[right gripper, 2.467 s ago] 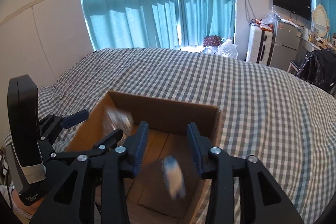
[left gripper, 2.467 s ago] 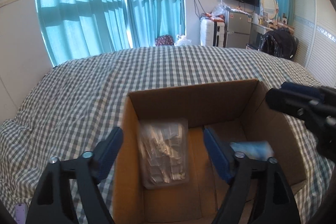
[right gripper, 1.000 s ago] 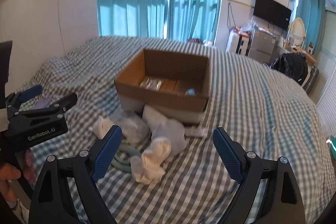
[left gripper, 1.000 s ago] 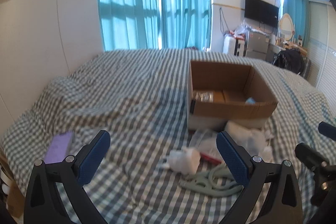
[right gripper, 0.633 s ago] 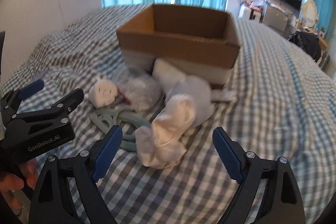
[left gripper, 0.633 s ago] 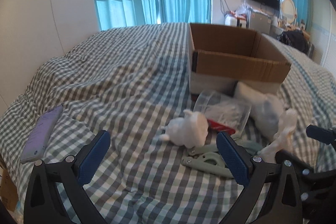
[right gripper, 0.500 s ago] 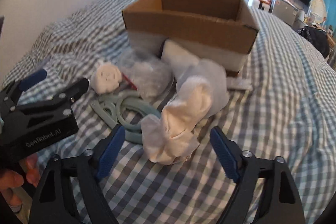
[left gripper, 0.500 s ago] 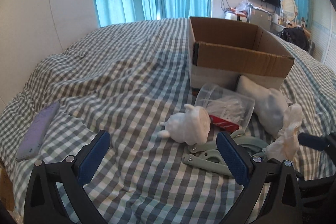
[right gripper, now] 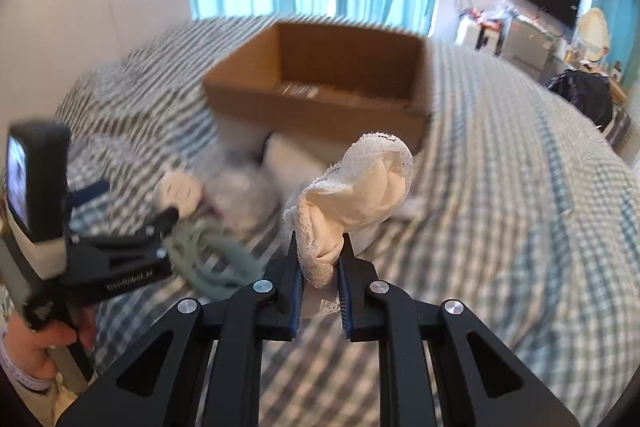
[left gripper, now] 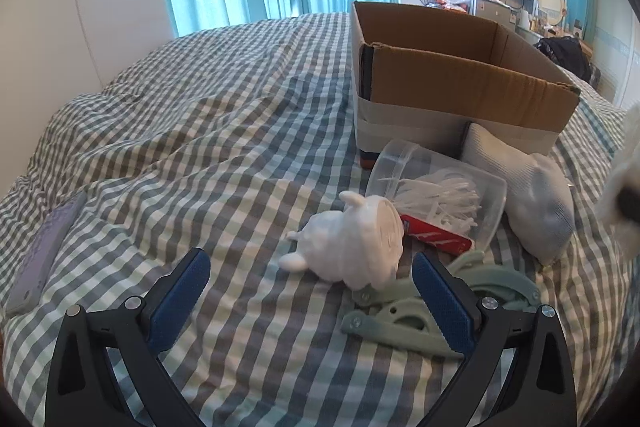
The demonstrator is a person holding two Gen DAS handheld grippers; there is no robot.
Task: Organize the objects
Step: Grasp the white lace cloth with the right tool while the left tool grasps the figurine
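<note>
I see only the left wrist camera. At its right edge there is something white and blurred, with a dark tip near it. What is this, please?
Observer: It is a white cloth with a lacy edge. The right gripper is shut on its lower end.
Operator: How does the cloth sit in the fingers?
Observer: Its free end rises above the fingers and shows in front of the cardboard box.
Operator: My view shows only the walls of the box. Is something inside?
Observer: The right wrist view shows a pale thing on the box floor. It is too blurred to name.
</note>
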